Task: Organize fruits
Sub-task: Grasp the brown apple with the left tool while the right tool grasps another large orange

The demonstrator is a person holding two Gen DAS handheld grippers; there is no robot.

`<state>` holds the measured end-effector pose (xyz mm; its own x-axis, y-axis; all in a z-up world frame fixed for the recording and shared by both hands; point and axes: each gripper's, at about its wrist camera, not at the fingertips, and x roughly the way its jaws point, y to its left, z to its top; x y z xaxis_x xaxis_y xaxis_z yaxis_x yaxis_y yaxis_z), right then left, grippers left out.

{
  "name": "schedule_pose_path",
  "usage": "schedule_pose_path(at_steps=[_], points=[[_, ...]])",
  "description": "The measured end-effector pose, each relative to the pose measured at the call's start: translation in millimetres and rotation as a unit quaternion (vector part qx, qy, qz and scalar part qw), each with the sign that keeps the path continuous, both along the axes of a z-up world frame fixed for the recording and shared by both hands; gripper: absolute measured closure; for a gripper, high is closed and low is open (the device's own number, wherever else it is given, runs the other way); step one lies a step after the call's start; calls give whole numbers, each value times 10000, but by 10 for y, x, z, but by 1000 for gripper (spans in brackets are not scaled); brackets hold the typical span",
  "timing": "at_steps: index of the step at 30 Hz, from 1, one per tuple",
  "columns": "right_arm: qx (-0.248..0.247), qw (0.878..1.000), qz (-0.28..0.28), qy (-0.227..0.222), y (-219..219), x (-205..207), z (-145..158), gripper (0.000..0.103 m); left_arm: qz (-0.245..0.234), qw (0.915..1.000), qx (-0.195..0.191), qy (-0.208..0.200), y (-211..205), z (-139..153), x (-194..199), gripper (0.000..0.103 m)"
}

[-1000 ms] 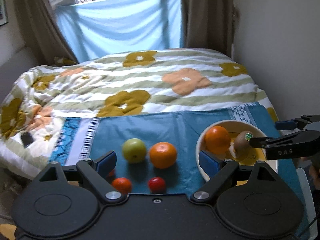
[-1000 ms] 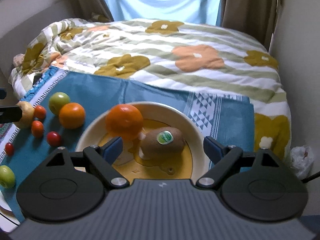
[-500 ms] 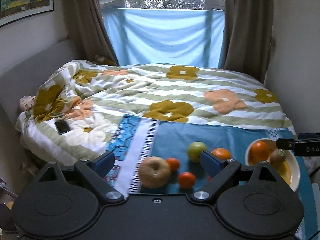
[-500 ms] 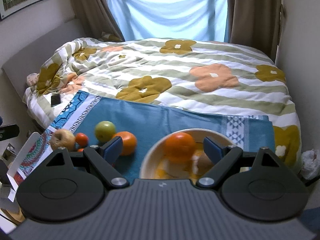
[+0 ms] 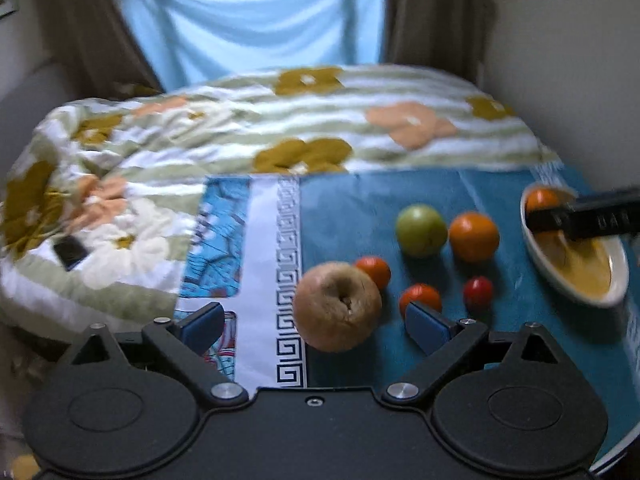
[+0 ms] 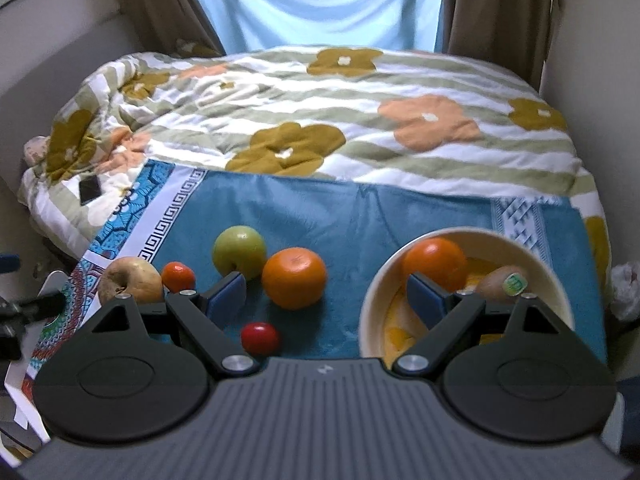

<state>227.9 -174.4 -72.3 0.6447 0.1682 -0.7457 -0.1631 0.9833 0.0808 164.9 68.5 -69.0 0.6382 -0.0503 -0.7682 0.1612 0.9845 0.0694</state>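
A brown apple (image 5: pixel 337 306) lies on the blue cloth (image 5: pixel 352 208) between the fingers of my open left gripper (image 5: pixel 316 322), not gripped. Behind it lie a green apple (image 5: pixel 421 230), an orange (image 5: pixel 473 237), two small orange fruits (image 5: pixel 374 271) and a red tomato (image 5: pixel 477 291). The white bowl (image 6: pixel 520 245) holds an orange (image 6: pixel 434 262) and a kiwi with a sticker (image 6: pixel 502 283). My right gripper (image 6: pixel 325 300) is open and empty, above the cloth between the loose orange (image 6: pixel 294 278) and the bowl. The brown apple (image 6: pixel 130 280) shows at the left of that view.
The cloth lies on a bed with a flowered striped quilt (image 6: pixel 320 112). A dark phone (image 6: pixel 89 190) rests on the quilt at the left. A wall stands at the right, curtains (image 6: pixel 492 12) and a window at the back. A patterned plate edge (image 6: pixel 52 320) is at the left.
My left gripper has come down and closer, so the brown apple now sits between its fingers. My right gripper has moved left and lower, away from over the bowl.
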Motion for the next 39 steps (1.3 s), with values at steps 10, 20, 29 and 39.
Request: schedule_pose_path(at_steps=[10,20,29,39], points=[[-240,9993,-64,271,324,263,-403,1,-740,9966,126,325,-69,-460,339,4],[-442,9982,-16,393,422,404,-644,4,-1005,9938,133,453,-85,-673,566,20],[-469,9978,15,461,440,490,-767,8,-1175,9920,90,446,-88,-703,552,25],[-403,9979,104,489,496,568,-822,23,-1106,9926,11,510,-53,-696,574,26]])
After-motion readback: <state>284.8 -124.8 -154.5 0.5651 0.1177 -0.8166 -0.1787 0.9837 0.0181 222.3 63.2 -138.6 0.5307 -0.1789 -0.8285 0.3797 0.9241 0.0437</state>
